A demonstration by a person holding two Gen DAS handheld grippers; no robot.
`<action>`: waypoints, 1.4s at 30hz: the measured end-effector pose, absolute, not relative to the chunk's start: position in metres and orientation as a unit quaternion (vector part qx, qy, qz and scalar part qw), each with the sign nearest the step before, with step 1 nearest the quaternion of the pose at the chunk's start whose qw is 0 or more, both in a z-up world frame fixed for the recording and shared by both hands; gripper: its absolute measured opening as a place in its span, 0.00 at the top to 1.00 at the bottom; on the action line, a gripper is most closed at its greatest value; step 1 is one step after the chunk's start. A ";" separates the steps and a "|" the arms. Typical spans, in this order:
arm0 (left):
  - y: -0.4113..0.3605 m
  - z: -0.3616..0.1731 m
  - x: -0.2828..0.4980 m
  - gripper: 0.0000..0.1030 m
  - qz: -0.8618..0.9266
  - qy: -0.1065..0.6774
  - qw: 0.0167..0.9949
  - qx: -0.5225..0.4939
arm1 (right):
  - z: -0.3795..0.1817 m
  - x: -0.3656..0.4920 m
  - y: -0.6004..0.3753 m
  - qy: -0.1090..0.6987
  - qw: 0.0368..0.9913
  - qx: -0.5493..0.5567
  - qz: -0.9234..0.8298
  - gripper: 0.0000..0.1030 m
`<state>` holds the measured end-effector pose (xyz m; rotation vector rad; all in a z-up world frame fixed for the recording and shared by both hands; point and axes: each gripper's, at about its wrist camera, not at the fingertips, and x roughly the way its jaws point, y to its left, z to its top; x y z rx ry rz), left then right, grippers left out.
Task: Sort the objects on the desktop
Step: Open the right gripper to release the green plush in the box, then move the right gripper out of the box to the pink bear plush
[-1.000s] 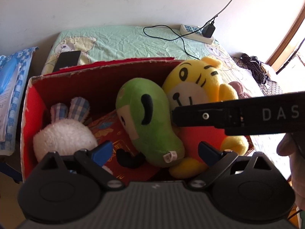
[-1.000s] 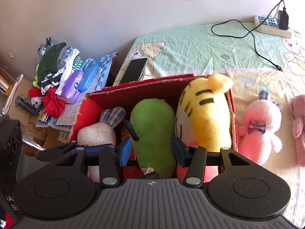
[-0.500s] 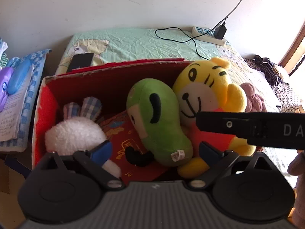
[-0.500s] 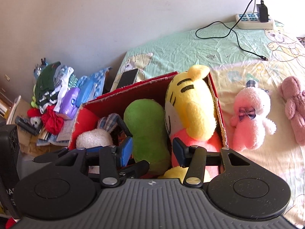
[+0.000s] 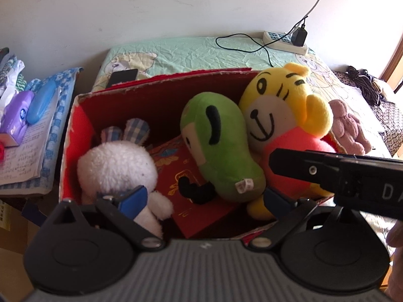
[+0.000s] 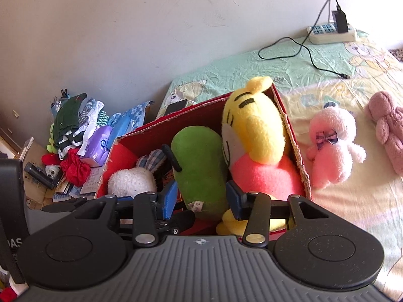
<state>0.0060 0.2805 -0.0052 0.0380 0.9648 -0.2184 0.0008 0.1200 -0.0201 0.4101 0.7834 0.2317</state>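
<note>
Bed w/ bear-print sheet carries everything. Red box sits on it, open top, holding 3 toys: yellow tiger at its right end, head poking over the rim; green plush leaning on the tiger; white bunny at the left end. Red envelope lies on the box floor under the green plush.

Outside the box, on the sheet: pink bunny just beside the box's right wall, mauve plush further right, apart from it.

Left gripper: fingers spread wide, nothing between them, over the box's near edge. Right gripper: fingers apart, empty, also at the near edge; green plush seen thru the gap but not touched.

Vs 1 s ago: both cams pulled back & up, box looks smaller, more bed in view. Right gripper body slid rightward across left cam, now off the tiger's face. Toys unmoved. Finger gaps same.

Power strip + cable by the wall, phone behind the box.
</note>
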 end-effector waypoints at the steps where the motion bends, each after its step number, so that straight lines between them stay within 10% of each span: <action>1: 0.281 -0.007 0.004 0.04 -0.103 0.464 0.880 0.017 | -0.020 0.001 0.121 0.378 0.899 0.194 0.110 0.54; 27: 0.294 0.018 -0.017 0.03 -0.041 0.427 0.903 -0.037 | -0.017 -0.018 0.065 0.338 0.881 0.253 0.212 0.59; 42: 0.147 0.058 -0.010 0.03 -0.131 0.378 0.916 -0.031 | -0.020 -0.024 -0.102 0.320 0.888 0.277 0.180 0.59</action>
